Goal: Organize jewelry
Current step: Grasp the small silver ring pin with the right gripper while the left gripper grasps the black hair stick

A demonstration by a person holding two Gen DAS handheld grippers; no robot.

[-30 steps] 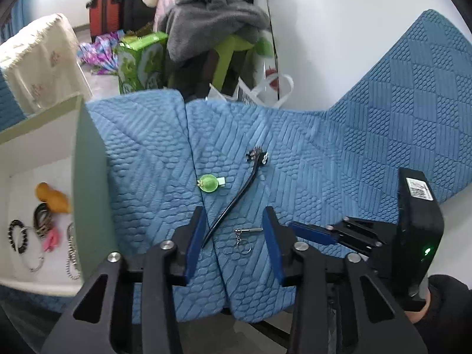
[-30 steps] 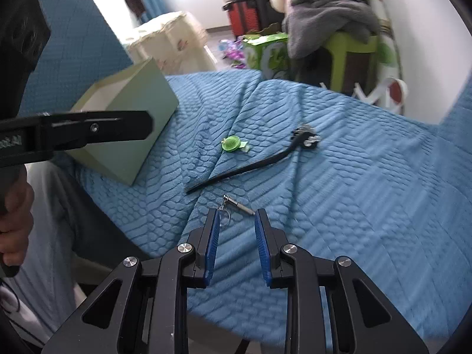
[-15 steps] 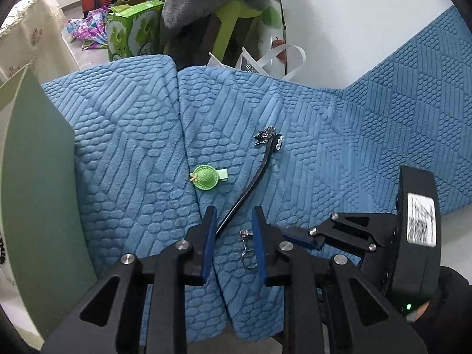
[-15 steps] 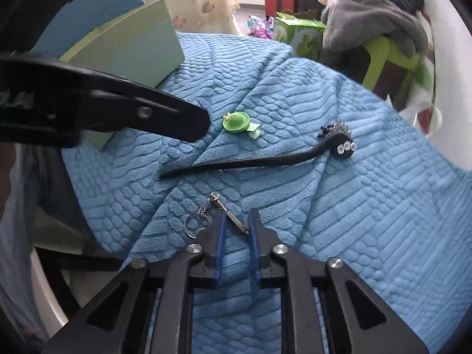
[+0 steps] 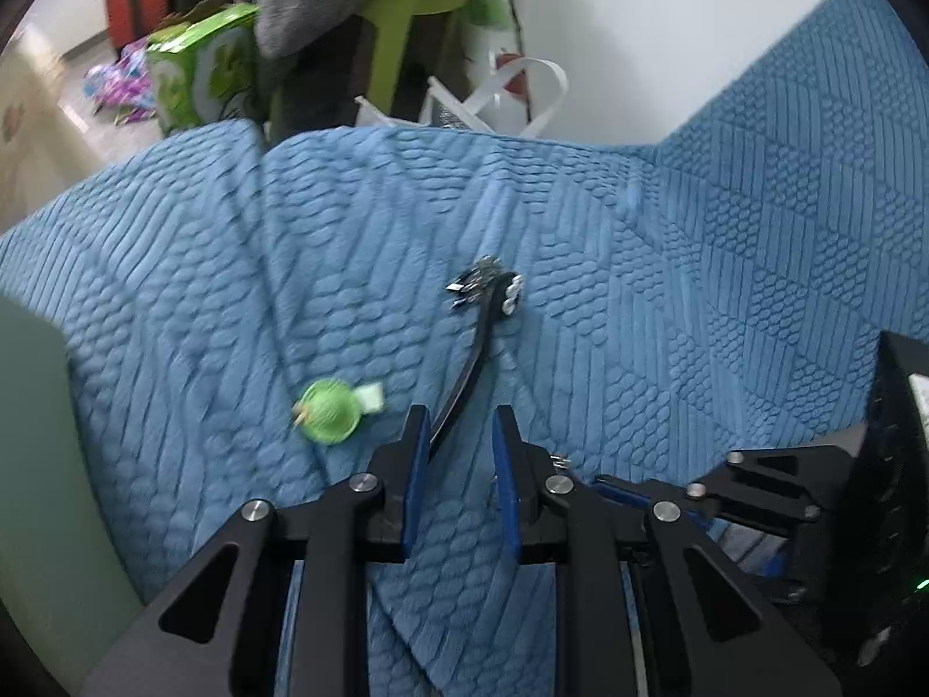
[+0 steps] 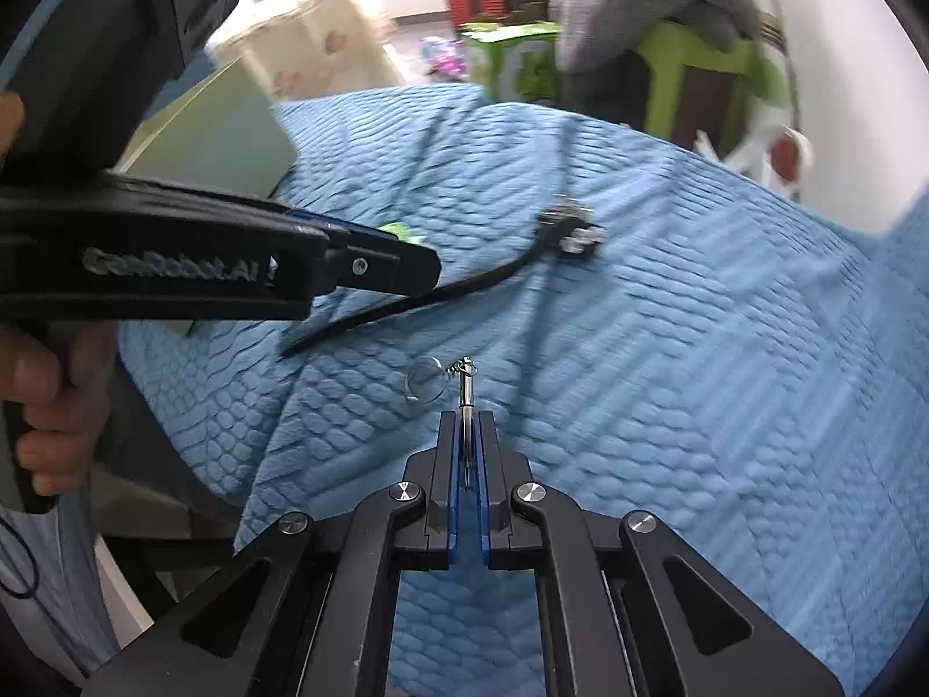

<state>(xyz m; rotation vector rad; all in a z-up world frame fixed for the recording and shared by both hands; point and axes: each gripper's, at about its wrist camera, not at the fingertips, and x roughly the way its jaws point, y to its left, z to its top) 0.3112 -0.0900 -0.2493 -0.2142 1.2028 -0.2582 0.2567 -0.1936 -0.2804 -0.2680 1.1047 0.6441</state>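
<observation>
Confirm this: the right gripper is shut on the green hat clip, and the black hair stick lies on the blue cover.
Not the green hat clip. The right wrist view shows the right gripper shut on the small silver keyring pendant; the clip lies loose. The black hair stick does lie on the blue cover.

You've got one bit of readable text: on the side of the left gripper (image 6: pixel 406 267), seen from the right wrist cam, raised grey lettering runs along the black arm. It's blurred, reads approx. "GenRobot.AI", first letters not certain. In the left wrist cam, the right gripper's black body (image 5: pixel 897 464) carries a white sticker at the far right edge, cut off by the frame, nothing legible on it. The green box (image 5: pixel 197 69) in the bkgd has printed graphics but they're too smeared for you to read any word or no.
</observation>
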